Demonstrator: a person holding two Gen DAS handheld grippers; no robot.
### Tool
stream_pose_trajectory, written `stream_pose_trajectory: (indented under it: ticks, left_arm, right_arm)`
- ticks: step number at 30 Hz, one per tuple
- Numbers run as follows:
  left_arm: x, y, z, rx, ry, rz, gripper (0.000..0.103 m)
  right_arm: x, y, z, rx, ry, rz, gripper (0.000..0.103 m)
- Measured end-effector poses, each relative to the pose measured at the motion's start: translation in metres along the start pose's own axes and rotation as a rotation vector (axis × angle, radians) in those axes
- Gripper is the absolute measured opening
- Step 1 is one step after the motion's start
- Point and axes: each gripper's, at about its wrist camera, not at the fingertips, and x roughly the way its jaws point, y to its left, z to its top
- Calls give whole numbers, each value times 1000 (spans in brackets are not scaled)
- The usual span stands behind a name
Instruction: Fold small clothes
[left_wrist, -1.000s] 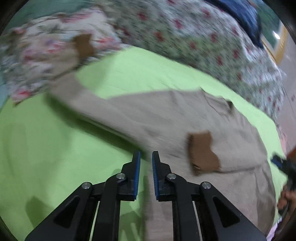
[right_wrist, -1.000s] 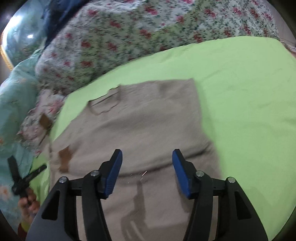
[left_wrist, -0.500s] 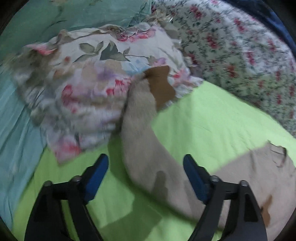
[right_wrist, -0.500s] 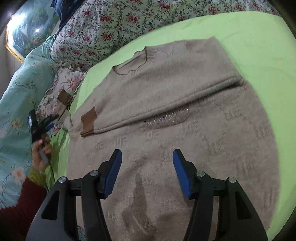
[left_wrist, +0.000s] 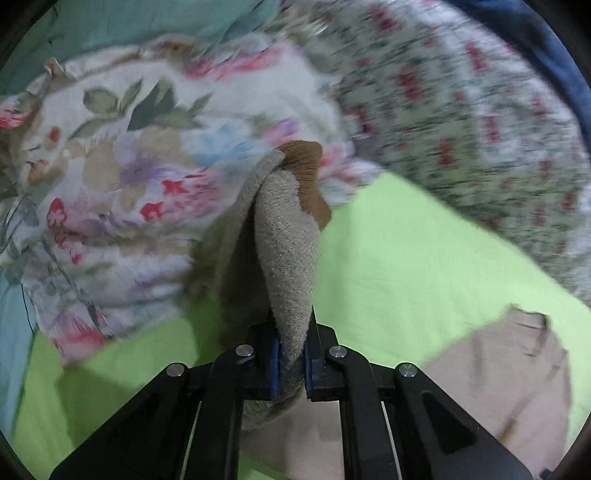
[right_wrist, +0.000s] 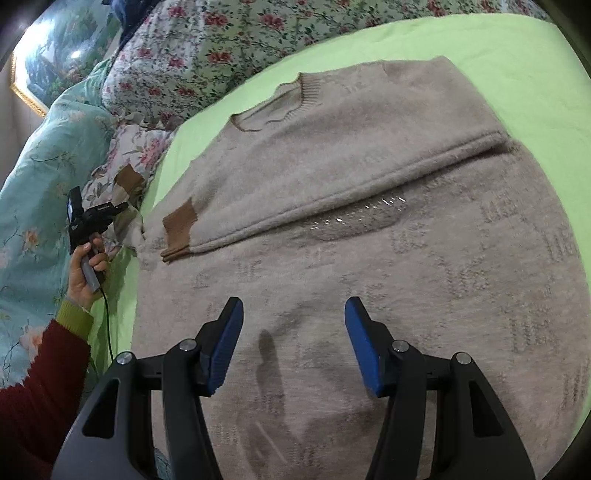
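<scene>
Floral pillow (left_wrist: 122, 177): far left of the left wrist view, propped at the bed's edge; the free sleeve's brown cuff (left_wrist: 306, 173) lies against it
Left tongs (left_wrist: 291, 354): clamped on a fold of the free sleeve (left_wrist: 286, 251), which rises from the jaws toward the cuff
Sweater (right_wrist: 369, 236): beige knit spread flat on the green bed sheet (right_wrist: 524, 62), collar (right_wrist: 284, 99) away from the camera; one sleeve already lies folded across the chest, its cuff (right_wrist: 179, 229) at the left side
Right tongs (right_wrist: 293, 347): wide apart, holding nothing, hovering above the lower body of the sweater
Step in hand: likely carrying the pinched sleeve over onto the body
Doing it well: lift enough to clear the pillow, swing the sleeve across parallel to the folded one, keep the shoulder line straight, lay the cuff inside the outline before releasing
Right side's help: could press the body down so the knit does not drag or bunch
</scene>
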Motion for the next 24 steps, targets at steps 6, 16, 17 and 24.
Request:
stream_pose_trajectory:
  ticks: [6, 16, 17, 24]
  left_arm:
    - [-67, -62, -33, 43, -66, -238, 8]
    - [-73, -207, -98, 160, 76, -606, 8]
    - [-67, -219, -107, 175, 105, -618, 8]
    - [-7, -266, -147, 245, 286, -580, 10]
  right_arm:
    - [-11, 11, 1, -28, -26, 15, 59]
    - [-18, -2, -5, 7, -41, 5, 59]
    - [-19, -5, -5, 14, -45, 3, 59]
    - [-22, -18, 5, 46, -66, -7, 59]
